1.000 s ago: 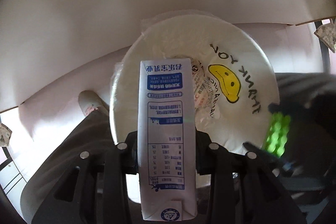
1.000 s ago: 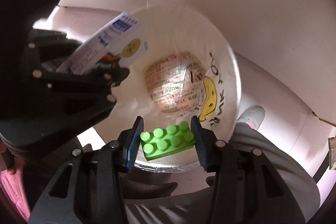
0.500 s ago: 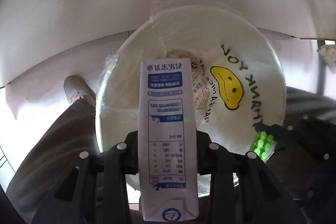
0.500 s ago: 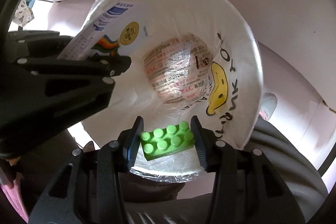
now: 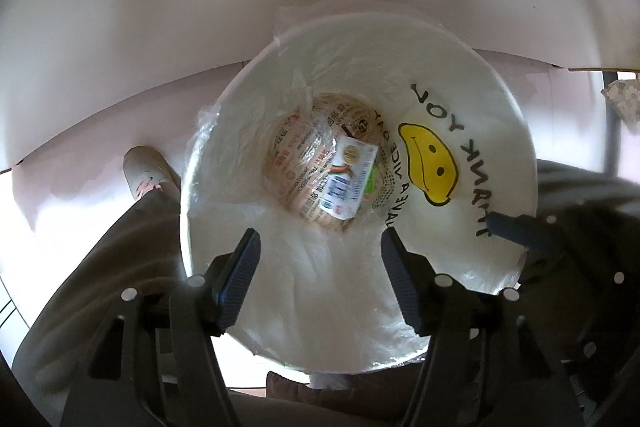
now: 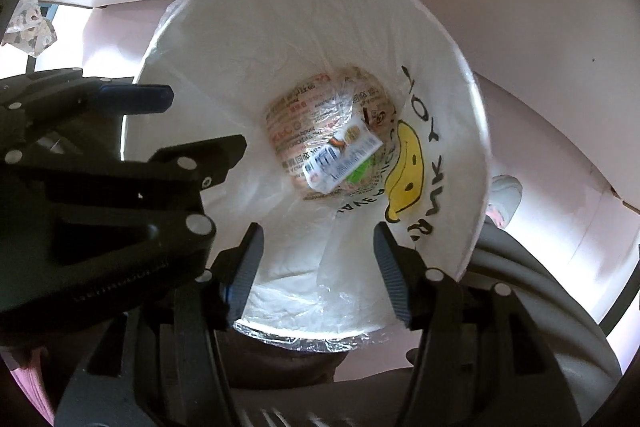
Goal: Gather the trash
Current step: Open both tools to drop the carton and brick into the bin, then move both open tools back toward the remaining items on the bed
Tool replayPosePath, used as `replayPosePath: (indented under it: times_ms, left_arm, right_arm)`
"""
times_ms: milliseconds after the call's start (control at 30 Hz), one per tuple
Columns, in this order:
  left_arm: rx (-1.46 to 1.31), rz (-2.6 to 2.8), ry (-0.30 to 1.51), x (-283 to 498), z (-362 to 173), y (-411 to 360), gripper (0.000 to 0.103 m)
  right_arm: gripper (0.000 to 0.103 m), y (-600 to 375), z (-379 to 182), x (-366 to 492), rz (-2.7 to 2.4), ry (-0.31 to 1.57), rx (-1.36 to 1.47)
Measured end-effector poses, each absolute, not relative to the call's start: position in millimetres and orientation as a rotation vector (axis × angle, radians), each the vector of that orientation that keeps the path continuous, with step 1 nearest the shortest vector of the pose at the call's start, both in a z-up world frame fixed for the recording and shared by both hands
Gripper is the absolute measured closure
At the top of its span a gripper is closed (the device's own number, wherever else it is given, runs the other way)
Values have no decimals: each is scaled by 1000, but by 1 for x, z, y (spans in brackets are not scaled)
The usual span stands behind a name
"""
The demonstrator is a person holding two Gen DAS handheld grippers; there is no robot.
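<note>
Crinkled plastic liner point(image 5: 320, 267) in round white bin point(image 5: 516, 131), carton point(image 5: 347, 183) lying flat at bottom, both grippers' jaws opening, empty

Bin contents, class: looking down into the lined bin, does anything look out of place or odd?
One thing: a green block peeks from under the milk carton at the bottom of the bin. A toy among packaging looks odd; nothing has spilled outside.

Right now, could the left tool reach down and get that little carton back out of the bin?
Probably yes. The left tool hangs open right over the bin, and nothing covers the carton lying at the bottom. The bin looks deep, though, and the right tool crowds the same opening.
</note>
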State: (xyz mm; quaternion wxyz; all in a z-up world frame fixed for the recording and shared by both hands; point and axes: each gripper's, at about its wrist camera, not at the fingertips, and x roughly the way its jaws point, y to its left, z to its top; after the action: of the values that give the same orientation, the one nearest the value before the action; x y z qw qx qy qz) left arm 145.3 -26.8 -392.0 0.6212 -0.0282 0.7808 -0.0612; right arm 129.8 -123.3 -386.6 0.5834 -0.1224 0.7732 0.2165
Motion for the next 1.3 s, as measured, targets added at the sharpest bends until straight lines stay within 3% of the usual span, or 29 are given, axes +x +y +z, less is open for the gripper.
replayPosePath:
  times_ms: [700, 1167, 1300]
  left_arm:
    - [85, -221, 1541, 109, -276, -34, 38]
    - [120, -224, 1247, 103, -147, -31, 38]
    - [118, -194, 1165, 109, -112, -26, 28]
  right_arm:
    - [45, -140, -285, 102, 545, 1577, -300]
    - [45, -172, -155, 110, 518, 1265, -240]
    - [34, -182, -112, 115, 494, 1153, -226]
